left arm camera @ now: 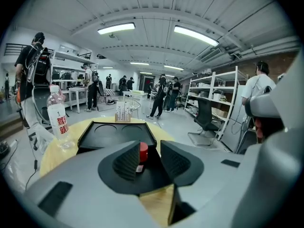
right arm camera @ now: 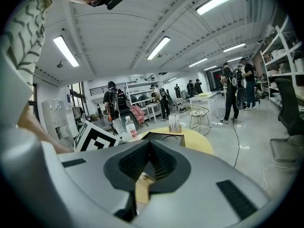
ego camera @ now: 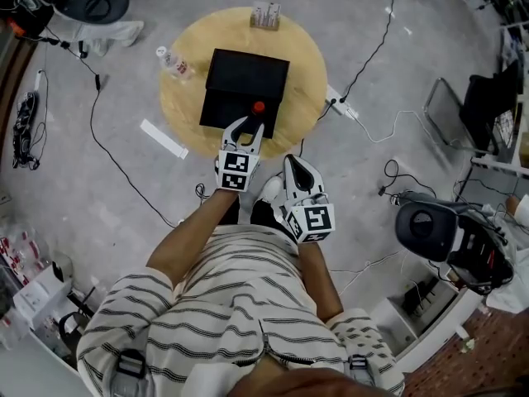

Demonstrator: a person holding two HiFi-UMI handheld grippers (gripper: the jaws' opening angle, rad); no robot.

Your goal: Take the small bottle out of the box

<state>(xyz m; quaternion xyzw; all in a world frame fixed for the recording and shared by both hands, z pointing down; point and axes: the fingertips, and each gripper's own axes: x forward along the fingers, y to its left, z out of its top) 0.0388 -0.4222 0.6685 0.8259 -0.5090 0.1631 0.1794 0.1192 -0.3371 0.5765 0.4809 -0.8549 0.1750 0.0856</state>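
Note:
An open black box (ego camera: pixel 245 77) lies on the round wooden table (ego camera: pixel 182 106). A small bottle with a red cap (ego camera: pixel 259 107) stands upright on the box's near part. My left gripper (ego camera: pixel 250 125) reaches over the table's near edge and straddles it. In the left gripper view the bottle (left arm camera: pixel 143 152) sits between the jaws of the left gripper (left arm camera: pixel 149 156), close to the left pad, with a gap to the right pad; the jaws stand open. My right gripper (ego camera: pixel 291 162) hangs back near my body, and in its own view the right gripper (right arm camera: pixel 149 158) is shut with nothing in it.
A clear water bottle (ego camera: pixel 175 64) stands at the table's left edge, and a small rack of tubes (ego camera: pixel 265 15) at its far edge. Cables, a power strip (ego camera: pixel 345 106) and a white strip (ego camera: pixel 163 138) lie on the floor. An office chair (ego camera: pixel 438 230) stands at the right.

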